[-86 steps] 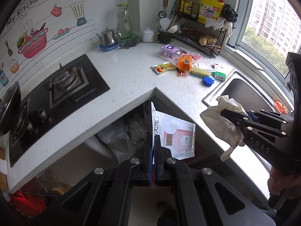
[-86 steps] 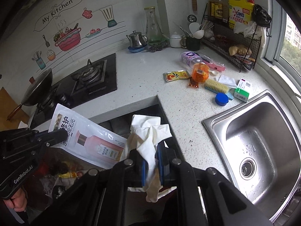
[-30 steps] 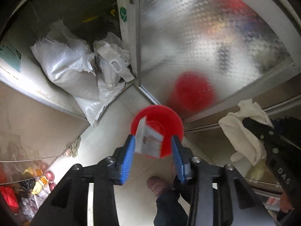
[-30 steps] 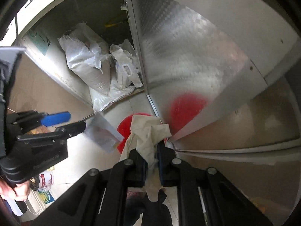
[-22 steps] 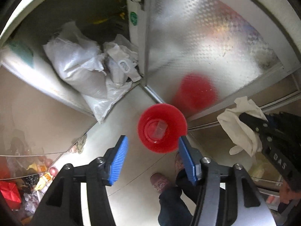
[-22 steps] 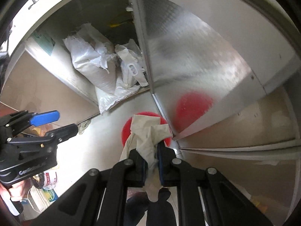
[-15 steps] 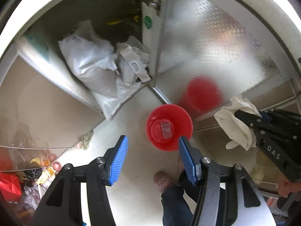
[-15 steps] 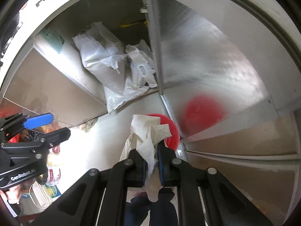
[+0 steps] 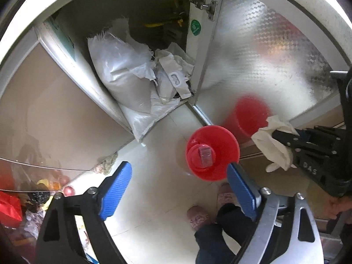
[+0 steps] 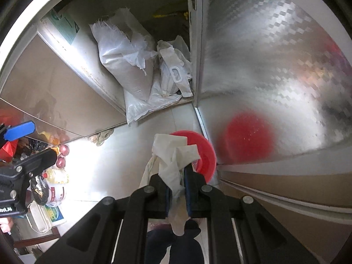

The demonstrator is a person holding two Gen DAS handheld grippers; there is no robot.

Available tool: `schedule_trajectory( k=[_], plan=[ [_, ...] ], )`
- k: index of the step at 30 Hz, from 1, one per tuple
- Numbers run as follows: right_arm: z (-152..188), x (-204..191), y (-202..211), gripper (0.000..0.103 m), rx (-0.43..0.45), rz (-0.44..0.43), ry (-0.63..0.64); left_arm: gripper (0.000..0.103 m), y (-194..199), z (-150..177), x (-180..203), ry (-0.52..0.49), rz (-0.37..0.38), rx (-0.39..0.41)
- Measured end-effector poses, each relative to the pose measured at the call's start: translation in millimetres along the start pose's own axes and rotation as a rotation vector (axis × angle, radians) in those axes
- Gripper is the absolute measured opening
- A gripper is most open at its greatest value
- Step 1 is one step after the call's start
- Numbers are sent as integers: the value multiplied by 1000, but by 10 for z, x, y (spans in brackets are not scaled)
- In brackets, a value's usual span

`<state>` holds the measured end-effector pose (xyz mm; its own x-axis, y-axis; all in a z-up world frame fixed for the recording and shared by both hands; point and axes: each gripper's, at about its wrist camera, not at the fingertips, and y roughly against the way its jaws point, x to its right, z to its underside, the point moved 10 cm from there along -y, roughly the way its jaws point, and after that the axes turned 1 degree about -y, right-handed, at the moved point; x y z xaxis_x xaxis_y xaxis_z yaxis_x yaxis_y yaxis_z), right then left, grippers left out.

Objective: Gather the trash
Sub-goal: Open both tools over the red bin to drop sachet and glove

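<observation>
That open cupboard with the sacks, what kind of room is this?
Probably a home kitchen, seen at floor level: an open cupboard holding white sacks, a tiled floor, and a red bin for rubbish.

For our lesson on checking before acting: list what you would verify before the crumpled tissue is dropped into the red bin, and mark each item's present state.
1. Right gripper grips the crumpled tissue: ok.
2. Red bin stands open-topped on the floor: ok.
3. Tissue directly above the bin mouth: cannot tell; in the left wrist view it hangs to the bin's right.
4. Left gripper open, empty: ok.
5. Pouch lies inside the bin: ok.
6. Slippered feet clear of the bin: ok.
</observation>
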<state>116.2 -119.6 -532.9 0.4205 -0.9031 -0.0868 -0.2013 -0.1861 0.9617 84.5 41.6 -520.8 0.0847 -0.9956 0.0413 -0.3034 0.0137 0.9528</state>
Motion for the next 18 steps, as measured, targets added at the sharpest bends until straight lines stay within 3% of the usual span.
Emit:
schedule_trajectory(
  k=[5, 7, 10, 12, 14, 18],
  plan=[
    [-24, -13, -63, 9, 4, 8, 16, 92, -8, -18, -6, 4, 6, 4],
    [-14, -8, -88, 15, 1, 14, 15, 93, -26, -22, -10, 7, 9, 6],
    [13, 41, -122, 41, -6, 23, -8, 93, -40, -32, -19, 12, 10, 15],
    [11, 56, -136, 73, -5, 20, -22, 94, -29, -30, -27, 25, 14, 15],
    [-6, 87, -105, 88, 18, 53, -16, 97, -11, -28, -44, 33, 18, 11],
    [-1, 99, -56, 95, 20, 68, -7, 103, 82, -13, -71, 48, 12, 13]
  ],
)
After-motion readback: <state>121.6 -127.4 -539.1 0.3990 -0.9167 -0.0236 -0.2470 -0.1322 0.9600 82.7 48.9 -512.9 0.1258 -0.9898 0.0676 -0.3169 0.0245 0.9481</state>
